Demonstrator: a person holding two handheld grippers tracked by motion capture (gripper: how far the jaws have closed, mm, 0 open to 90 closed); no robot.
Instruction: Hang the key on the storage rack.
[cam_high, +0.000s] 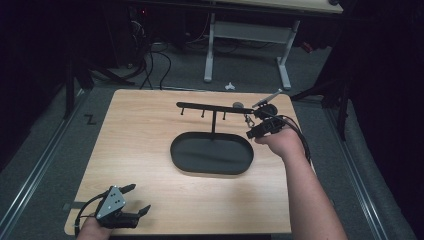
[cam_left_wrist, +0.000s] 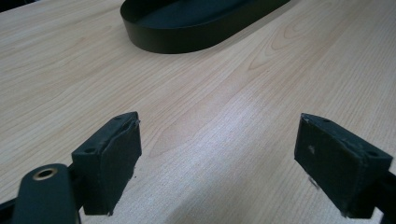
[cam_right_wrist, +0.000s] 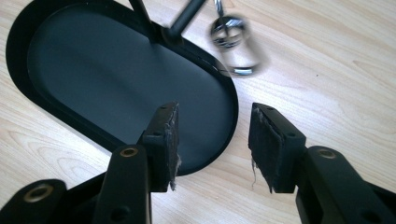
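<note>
A black oval tray (cam_high: 190, 160) lies mid-table, with a thin post carrying a black hook bar (cam_high: 210, 107) above its far rim. A small metal ring clasp (cam_high: 248, 120) hangs from the bar's right end; it looks blurred in the right gripper view (cam_right_wrist: 236, 46). My right gripper (cam_high: 252, 123) is level with that clasp, open, its pads (cam_right_wrist: 168, 140) a little short of the ring with nothing between them (cam_right_wrist: 215, 135). Below it is the tray's end (cam_right_wrist: 116, 84). My left gripper (cam_high: 141, 197) rests near the front left corner, wide open and holding nothing (cam_left_wrist: 217, 149), facing the tray (cam_left_wrist: 196, 28).
The wooden table (cam_high: 140, 135) stands on grey floor. A white-legged desk (cam_high: 250, 45) and loose cables (cam_high: 150, 65) lie beyond its far edge. Bare wood stretches between the left gripper and the tray (cam_left_wrist: 210, 93).
</note>
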